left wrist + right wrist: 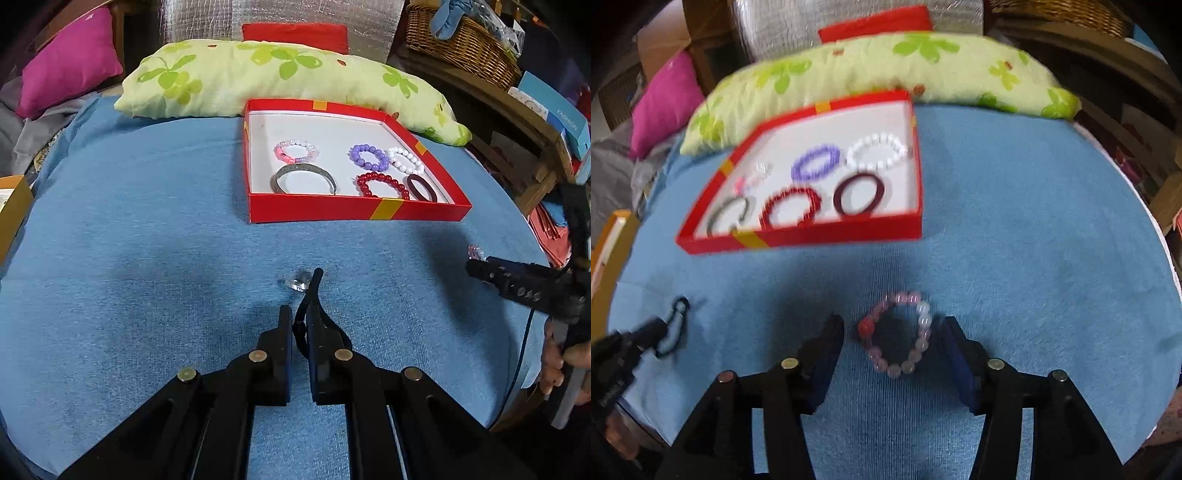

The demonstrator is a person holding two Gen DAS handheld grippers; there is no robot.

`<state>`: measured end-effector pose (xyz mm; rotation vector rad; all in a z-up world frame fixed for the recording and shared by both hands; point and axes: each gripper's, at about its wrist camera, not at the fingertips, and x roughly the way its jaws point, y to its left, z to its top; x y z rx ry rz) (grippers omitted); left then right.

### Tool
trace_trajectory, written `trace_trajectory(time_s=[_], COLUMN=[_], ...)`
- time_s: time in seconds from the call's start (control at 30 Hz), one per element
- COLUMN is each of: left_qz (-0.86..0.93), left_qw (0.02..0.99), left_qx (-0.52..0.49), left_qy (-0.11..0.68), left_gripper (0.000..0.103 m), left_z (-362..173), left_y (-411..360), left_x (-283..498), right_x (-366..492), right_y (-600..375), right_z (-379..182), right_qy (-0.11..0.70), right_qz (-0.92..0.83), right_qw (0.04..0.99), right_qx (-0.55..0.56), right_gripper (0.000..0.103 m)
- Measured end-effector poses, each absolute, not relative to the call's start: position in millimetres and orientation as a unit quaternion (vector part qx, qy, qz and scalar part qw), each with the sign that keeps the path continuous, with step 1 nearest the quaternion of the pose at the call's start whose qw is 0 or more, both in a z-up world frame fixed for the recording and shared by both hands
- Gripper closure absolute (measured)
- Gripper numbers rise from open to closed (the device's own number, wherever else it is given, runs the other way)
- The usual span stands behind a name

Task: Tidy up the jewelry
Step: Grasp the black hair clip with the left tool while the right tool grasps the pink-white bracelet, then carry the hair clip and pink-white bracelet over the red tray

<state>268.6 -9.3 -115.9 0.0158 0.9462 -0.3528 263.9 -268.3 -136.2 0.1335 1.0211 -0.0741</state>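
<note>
A red box with a white floor sits on the blue cloth and holds several bracelets; it also shows in the right wrist view. My left gripper is shut on a black cord with a clear crystal lying at its far end. The cord also shows as a black loop in the right wrist view. My right gripper is open, low over the cloth, with a pink bead bracelet lying between its fingers. In the left wrist view the right gripper is at the right edge beside that bracelet.
A green-flowered pillow lies behind the box. A magenta cushion is at the far left, a wicker basket and wooden shelf at the far right. A yellow box edge is at the left.
</note>
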Motion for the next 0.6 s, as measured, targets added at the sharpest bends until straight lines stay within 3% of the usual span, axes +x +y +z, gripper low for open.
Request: trace_trajectory(time_s=[0.07, 0.6], left_qz=[-0.167, -0.158], left_qw=[0.877, 0.892], left_qx=[0.007, -0.019], left_qy=[0.451, 0.423], left_gripper=[0.095, 0.095], left_z=[-114.8, -94.9], left_y=[-7.9, 3.4], left_x=[267.9, 267.6], right_x=[261.4, 242.4], right_y=[-263.8, -255.0], right_z=[-135.5, -94.2], right_qy=[0.478, 0.409], right_qz=[-0.046, 0.042], right_qw=[0.877, 0.905], right_qx=[0.032, 0.111], right_gripper=[0.087, 0.087])
